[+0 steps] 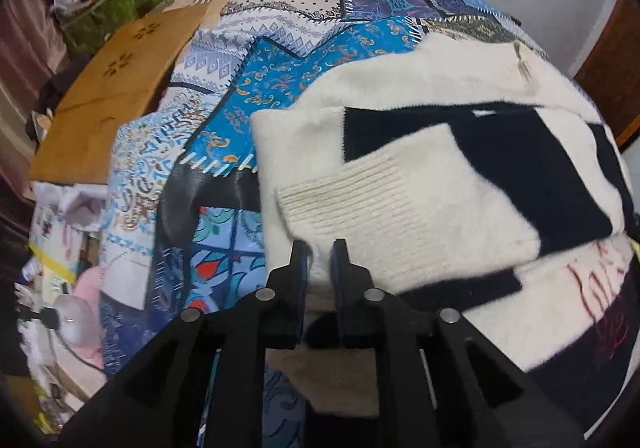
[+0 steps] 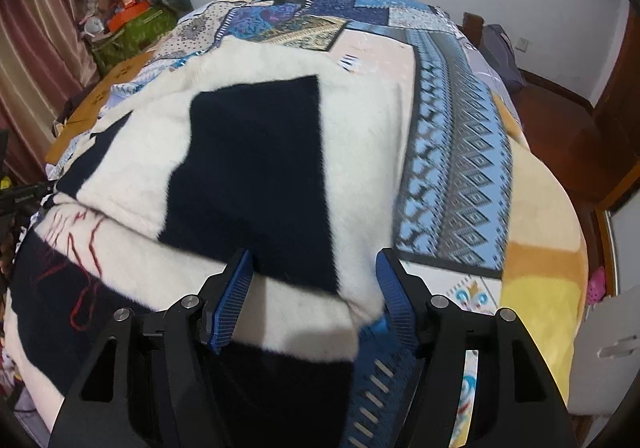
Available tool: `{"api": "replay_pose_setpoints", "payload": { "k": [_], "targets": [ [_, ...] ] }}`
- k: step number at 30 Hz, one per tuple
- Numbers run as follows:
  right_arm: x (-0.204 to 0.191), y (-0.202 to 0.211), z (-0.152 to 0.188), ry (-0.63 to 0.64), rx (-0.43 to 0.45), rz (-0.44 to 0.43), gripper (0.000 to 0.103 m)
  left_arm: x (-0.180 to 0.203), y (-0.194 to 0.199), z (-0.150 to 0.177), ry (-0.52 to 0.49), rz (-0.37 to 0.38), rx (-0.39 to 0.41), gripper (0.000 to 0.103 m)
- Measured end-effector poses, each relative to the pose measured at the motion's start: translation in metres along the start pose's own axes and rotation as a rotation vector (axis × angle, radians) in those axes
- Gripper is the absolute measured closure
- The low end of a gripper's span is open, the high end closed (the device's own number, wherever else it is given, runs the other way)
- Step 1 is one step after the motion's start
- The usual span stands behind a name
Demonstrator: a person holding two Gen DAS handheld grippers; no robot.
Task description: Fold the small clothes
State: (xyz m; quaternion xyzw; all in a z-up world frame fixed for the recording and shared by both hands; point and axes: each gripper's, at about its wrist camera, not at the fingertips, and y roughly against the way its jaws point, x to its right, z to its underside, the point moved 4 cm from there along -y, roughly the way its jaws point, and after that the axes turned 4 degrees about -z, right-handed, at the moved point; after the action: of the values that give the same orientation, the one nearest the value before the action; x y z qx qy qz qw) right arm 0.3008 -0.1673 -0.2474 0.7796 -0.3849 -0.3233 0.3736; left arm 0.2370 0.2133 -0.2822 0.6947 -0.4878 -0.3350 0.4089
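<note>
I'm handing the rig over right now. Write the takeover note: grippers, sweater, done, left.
Left hand-held gripper: jaws a narrow gap apart over the ribbed cuff, gripping nothing.
Right hand-held gripper: open, astride the sweater's right edge, pads not pressing.
Cream-and-navy sweater lies on the patchwork bedspread.
Done: left sleeve folded across the body.
Left: the remaining folds.

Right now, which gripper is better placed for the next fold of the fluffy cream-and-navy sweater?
Probably right: the right gripper straddles the fluffy cream-and-navy sweater hem, jaws wide. The left gripper is nearly closed over the folded ribbed cuff.
</note>
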Motion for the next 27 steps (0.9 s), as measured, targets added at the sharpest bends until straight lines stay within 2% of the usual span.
{"api": "replay_pose_setpoints", "payload": {
  "k": [3, 5, 12, 16, 18, 24, 26, 27],
  "targets": [
    [0.006, 0.009, 0.013, -0.027, -0.010, -0.007, 0.043, -0.001, 0.013, 0.006, -0.017, -0.014, 0.015, 0.072],
    [0.008, 0.015, 0.020, -0.031, -0.016, -0.012, 0.043, -0.001, 0.021, 0.014, -0.024, -0.003, 0.015, 0.057],
    [0.006, 0.031, 0.052, -0.028, -0.060, -0.031, 0.043, 0.003, 0.039, 0.059, -0.017, 0.006, -0.010, 0.048],
    [0.004, 0.038, 0.067, -0.060, -0.066, -0.061, 0.043, -0.004, 0.053, 0.080, 0.047, 0.011, -0.005, 0.035],
    [0.003, 0.042, 0.074, -0.075, -0.064, -0.084, 0.043, -0.006, 0.058, 0.090, 0.071, 0.022, -0.012, 0.034],
    [-0.007, 0.050, 0.089, -0.099, -0.056, -0.146, 0.046, 0.000, 0.072, 0.111, 0.058, 0.048, -0.021, 0.034],
    [-0.012, 0.051, 0.092, -0.099, -0.057, -0.177, 0.059, 0.002, 0.075, 0.116, 0.060, 0.077, -0.029, 0.035],
    [-0.014, 0.052, 0.093, -0.099, -0.055, -0.189, 0.062, 0.003, 0.076, 0.118, 0.061, 0.099, -0.031, 0.038]
  ]
}}
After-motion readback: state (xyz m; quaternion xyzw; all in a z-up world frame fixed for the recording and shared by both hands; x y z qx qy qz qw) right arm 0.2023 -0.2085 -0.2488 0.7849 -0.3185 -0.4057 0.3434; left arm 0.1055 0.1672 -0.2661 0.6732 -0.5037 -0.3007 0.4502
